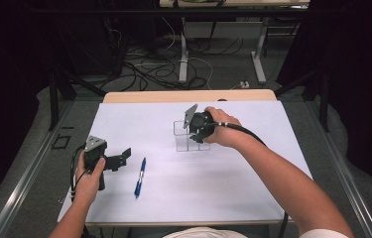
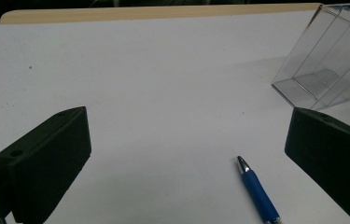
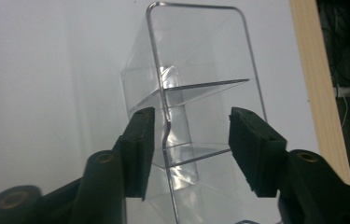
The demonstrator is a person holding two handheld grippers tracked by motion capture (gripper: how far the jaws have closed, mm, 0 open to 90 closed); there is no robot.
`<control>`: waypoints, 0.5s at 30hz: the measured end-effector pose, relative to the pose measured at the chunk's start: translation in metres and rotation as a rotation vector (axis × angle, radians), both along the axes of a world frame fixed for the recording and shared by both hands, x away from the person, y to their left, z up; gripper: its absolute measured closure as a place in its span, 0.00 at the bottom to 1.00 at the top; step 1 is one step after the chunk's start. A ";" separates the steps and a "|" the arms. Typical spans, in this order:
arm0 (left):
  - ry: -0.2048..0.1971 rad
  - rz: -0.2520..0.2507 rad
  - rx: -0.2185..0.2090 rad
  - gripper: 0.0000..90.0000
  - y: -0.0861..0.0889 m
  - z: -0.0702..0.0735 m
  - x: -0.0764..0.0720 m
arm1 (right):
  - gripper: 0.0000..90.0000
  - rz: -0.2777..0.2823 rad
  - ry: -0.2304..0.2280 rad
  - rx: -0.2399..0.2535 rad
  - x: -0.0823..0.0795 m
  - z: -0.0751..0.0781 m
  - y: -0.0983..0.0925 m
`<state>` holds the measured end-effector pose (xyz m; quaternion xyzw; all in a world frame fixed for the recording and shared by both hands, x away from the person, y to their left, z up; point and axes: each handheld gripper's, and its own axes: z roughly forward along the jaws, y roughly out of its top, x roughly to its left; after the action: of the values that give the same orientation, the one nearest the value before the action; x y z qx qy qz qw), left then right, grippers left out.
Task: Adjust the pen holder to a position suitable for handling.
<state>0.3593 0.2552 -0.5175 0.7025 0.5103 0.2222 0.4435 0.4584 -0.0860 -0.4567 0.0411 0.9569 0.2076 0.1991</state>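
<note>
Holding two tongs over a white counter (image 1: pixel 253 178) with a clear divided box and a blue pen.

High view: left tongs (image 1: pixel 122 158) parted at the counter's left edge, just left of the blue pen (image 1: pixel 140 177); right tongs (image 1: pixel 197 130) at the clear divided box (image 1: pixel 186 136) near the centre, hand (image 1: pixel 223 130) curled round the grip. Left gripper view: jaws set wide apart above the bare sheet, pen lying between them toward the right jaw, box (image 2: pixel 331 56) farther off at upper right. Right gripper view: right tongs (image 3: pixel 191 144) parted, one jaw on each side of the box's (image 3: pixel 196 56) thin wall, neither pad clearly pressing it; contact hard to judge through the clear plastic.
</note>
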 end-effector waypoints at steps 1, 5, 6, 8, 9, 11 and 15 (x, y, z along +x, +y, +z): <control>0.003 -0.001 -0.002 0.00 0.000 0.000 0.000 | 0.53 -0.020 -0.005 0.024 -0.001 0.001 -0.002; 0.013 0.000 -0.004 0.00 0.000 0.000 0.000 | 0.47 -0.069 -0.038 0.106 -0.007 0.007 -0.010; 0.016 -0.001 -0.006 0.00 0.000 0.000 0.000 | 0.47 -0.069 -0.038 0.106 -0.007 0.007 -0.010; 0.020 -0.005 -0.008 0.00 0.000 0.001 0.000 | 0.42 -0.107 -0.056 0.149 -0.010 0.010 -0.013; 0.019 -0.005 -0.012 0.00 0.000 0.001 0.000 | 0.41 -0.136 -0.041 0.190 -0.012 0.013 -0.017; 0.023 -0.005 -0.018 0.00 -0.001 0.001 0.000 | 0.41 -0.155 -0.025 0.211 -0.014 0.013 -0.018; 0.030 -0.008 -0.025 0.00 -0.002 0.001 0.001 | 0.39 -0.218 0.018 0.268 -0.019 0.016 -0.025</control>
<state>0.3600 0.2535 -0.5161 0.7021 0.5168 0.2037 0.4455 0.4391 -0.1107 -0.4407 0.1726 0.9121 0.3104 0.2048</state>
